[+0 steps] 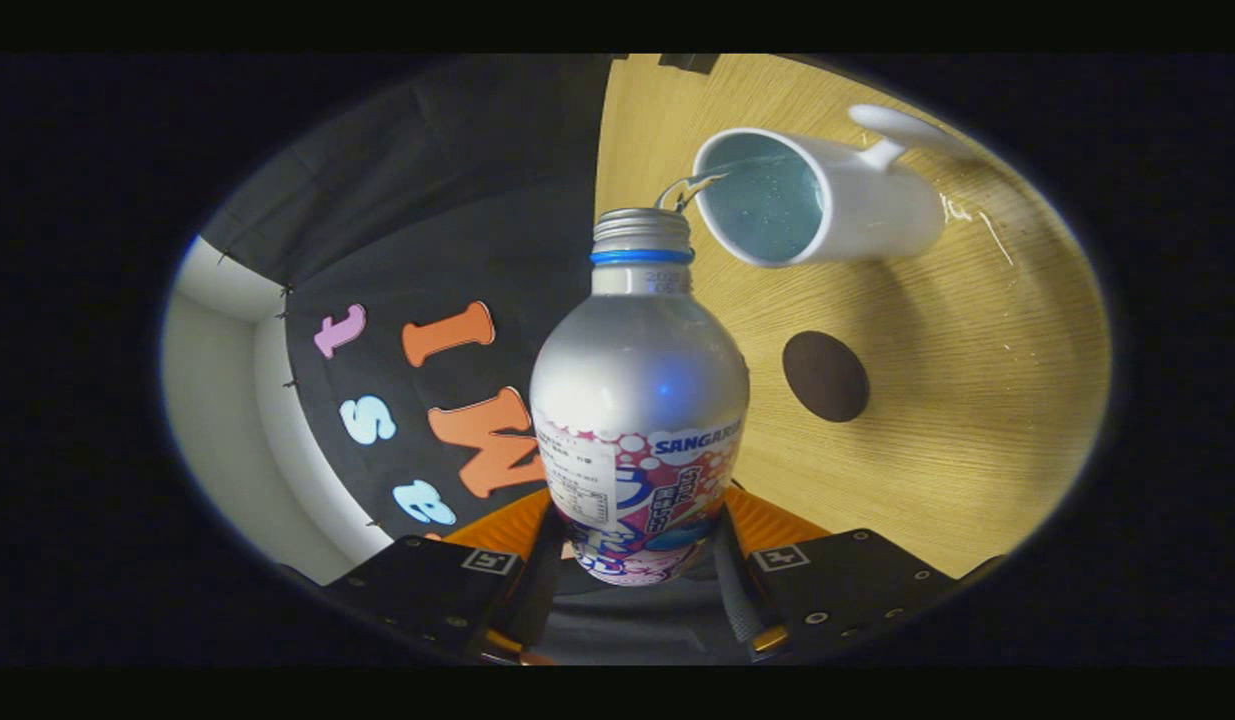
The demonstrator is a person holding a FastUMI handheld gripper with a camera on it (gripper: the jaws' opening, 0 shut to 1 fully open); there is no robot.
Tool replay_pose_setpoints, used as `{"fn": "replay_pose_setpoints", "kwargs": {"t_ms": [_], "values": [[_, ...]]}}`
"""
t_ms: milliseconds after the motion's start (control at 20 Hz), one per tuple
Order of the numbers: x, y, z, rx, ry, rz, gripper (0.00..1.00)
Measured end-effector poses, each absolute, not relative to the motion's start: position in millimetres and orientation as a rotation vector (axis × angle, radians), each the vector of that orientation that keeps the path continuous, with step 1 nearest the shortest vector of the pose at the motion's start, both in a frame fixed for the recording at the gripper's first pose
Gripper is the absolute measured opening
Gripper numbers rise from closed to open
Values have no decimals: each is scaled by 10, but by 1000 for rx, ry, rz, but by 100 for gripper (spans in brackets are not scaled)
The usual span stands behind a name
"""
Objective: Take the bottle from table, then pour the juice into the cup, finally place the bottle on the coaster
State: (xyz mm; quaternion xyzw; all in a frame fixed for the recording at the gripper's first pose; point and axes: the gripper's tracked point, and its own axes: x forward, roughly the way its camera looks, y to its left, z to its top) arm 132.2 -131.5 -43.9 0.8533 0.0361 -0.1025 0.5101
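Gripper view: bottle (637, 400) mouth toward cup (812, 200).

Tool (637, 555) clamped on bottle (637, 400), bottle tipped; thin stream runs from its open mouth into white cup (857, 205). Dark coaster (825, 376) on table (977, 400) beside.

The bottle (638, 400) hides its own base between the gripper (637, 560) fingers, so their contact is unseen; its small label print is unreadable, and the cup (822, 200) handle blurs far right
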Motion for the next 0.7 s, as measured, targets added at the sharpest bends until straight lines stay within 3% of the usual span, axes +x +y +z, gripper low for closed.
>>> {"fn": "replay_pose_setpoints", "kwargs": {"t_ms": [700], "values": [[1310,-1298,-464,2068,125,-257,70]]}}
